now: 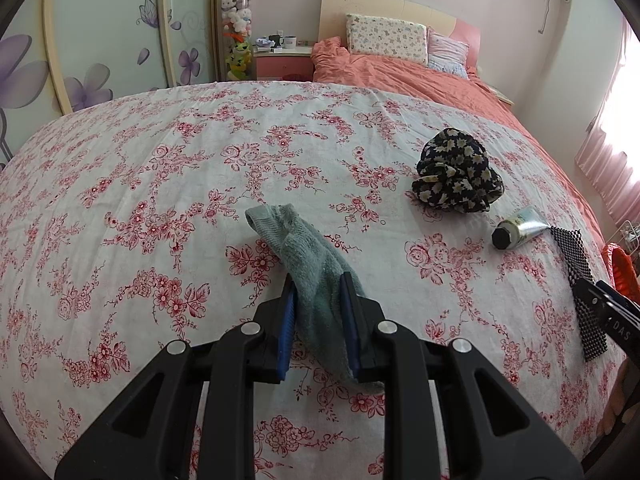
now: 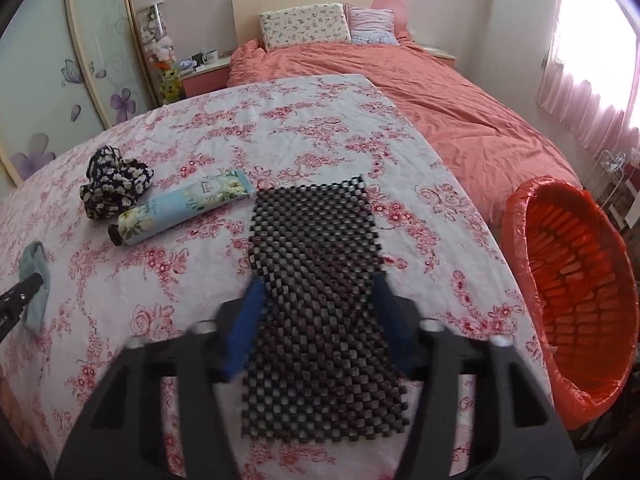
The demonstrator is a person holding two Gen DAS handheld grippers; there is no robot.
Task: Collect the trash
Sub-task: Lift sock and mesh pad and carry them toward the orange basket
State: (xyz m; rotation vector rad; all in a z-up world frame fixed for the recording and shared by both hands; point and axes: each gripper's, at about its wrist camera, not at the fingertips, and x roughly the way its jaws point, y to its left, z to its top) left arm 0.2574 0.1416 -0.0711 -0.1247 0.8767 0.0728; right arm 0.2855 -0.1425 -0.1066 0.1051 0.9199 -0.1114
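Observation:
On a floral sheet [image 1: 160, 184] lie a grey-green sock [image 1: 308, 264], a dark floral cloth bundle [image 1: 458, 172], a tube with a black cap [image 1: 518, 230] and a black mesh mat [image 2: 316, 280]. My left gripper [image 1: 320, 300] straddles the sock, with the jaws close on its sides. My right gripper [image 2: 318, 300] is open, its jaws on either side of the mesh mat. In the right wrist view the sock [image 2: 36, 280], bundle [image 2: 114, 186] and tube [image 2: 184, 208] lie at the left. The mat also shows in the left wrist view [image 1: 580, 280].
An orange bin lined with an orange bag [image 2: 576, 288] stands off the sheet's right edge. Behind it lie an orange duvet [image 2: 440, 112] and pillows [image 2: 304, 24]. A nightstand [image 1: 284, 60] and a wardrobe [image 1: 100, 40] are at the back left.

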